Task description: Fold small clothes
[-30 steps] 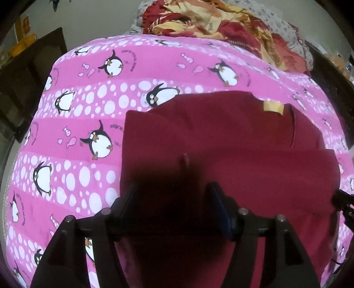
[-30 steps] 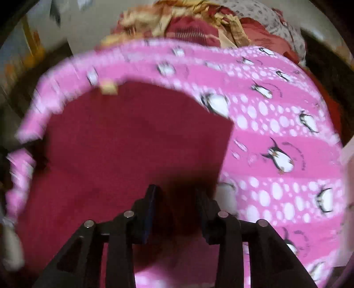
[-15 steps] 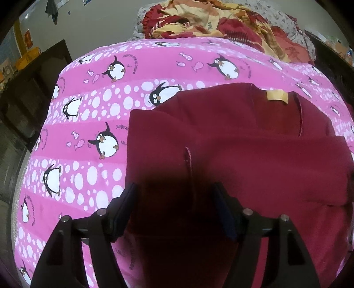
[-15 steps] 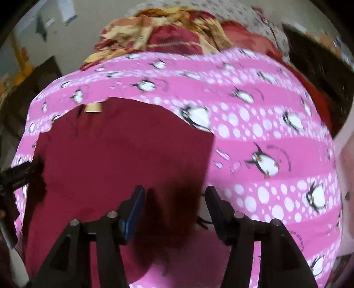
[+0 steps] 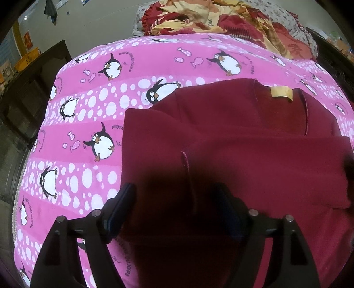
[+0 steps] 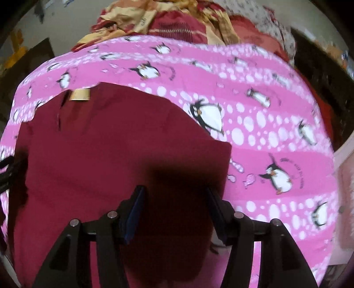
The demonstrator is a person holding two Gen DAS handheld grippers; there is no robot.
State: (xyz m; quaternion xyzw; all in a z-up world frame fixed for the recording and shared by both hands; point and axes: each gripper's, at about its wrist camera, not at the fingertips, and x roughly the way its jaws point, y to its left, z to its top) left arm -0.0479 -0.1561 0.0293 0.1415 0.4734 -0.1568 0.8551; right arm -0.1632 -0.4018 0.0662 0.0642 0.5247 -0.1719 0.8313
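Note:
A maroon shirt [image 5: 243, 155] lies flat on the pink penguin bedsheet [image 5: 88, 110], its yellow neck label [image 5: 281, 93] at the far end. One sleeve [image 5: 276, 172] is folded across the body. My left gripper [image 5: 173, 188] hovers over the shirt's left part; its jaws are opening and the cloth under them is not pinched. In the right wrist view the same shirt [image 6: 110, 144] fills the left half, label [image 6: 80, 94] at the top. Over the shirt's right edge my right gripper [image 6: 175, 189] stands open, holding nothing.
A heap of red and yellow blankets [image 5: 221, 20] lies at the head of the bed, also seen as blankets [image 6: 166, 22] in the right wrist view. Dark furniture [image 5: 26, 99] stands beyond the left bed edge. Bare bedsheet [image 6: 265, 133] spreads to the shirt's right.
Both grippers' jaws have spread wider, the right from nearly closed. The right gripper has let the shirt's edge lie flat and pulled back a little. The shirt rests still.

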